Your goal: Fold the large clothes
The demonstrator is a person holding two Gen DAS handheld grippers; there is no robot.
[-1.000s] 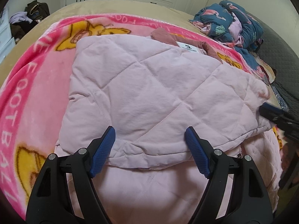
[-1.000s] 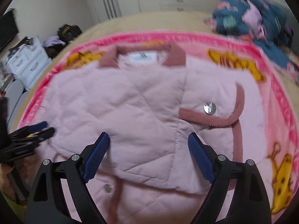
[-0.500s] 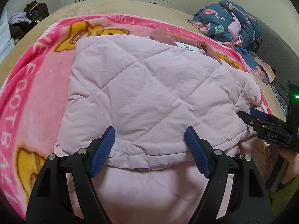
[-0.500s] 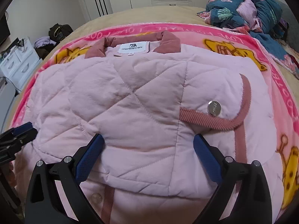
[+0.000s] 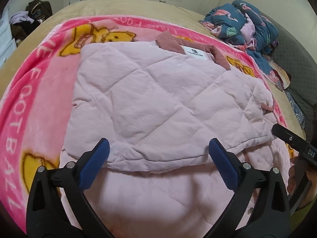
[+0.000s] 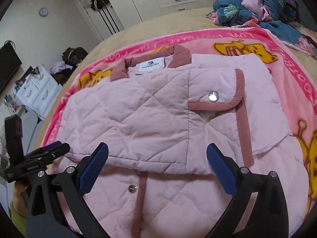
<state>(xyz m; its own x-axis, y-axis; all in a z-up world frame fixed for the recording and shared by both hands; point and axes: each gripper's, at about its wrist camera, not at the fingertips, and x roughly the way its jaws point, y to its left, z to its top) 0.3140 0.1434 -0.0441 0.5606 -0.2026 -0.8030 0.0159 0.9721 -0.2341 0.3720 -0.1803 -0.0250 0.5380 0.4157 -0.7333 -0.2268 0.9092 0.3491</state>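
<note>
Bed carries the jacket with sides folded in; both hand-held grippers gape empty, final fold pending.

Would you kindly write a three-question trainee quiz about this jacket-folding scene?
1. True or false: the left gripper is shut on the pink jacket.
2. The jacket lies on: A) a bare floor, B) a pink cartoon blanket, C) a chair.
3. Fill in: the snap button sits on a flap edged with ____ trim.

Key: 1 false, both grippers' jaws stand open, right gripper too. 2 B. 3 dusty-rose.
</note>
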